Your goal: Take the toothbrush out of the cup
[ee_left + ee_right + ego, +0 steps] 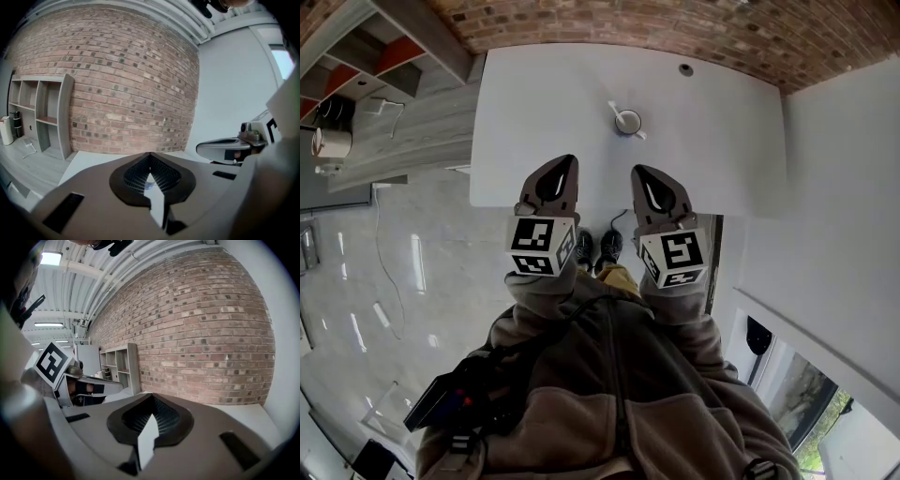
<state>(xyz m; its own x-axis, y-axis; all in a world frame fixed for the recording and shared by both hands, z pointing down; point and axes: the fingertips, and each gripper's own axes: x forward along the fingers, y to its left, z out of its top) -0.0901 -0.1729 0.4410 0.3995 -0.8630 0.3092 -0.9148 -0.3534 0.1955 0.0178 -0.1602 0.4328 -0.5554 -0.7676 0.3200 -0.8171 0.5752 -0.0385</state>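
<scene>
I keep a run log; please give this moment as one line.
phase: not started | left hand-held gripper: shut, empty | right hand-held gripper: shut, empty | toothbrush: in cup on table, untouched

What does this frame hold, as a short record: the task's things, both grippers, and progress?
surface: white table, with a brick wall beyond its far edge
cup: stands alone, far of the table's middle
toothbrush: in the cup, its free end leaning up and left in the head view
left gripper: fingers together, empty, at the table's near edge
right gripper: fingers together, empty, beside the left one
progress: toothbrush not yet taken out; neither gripper touches the cup
</scene>
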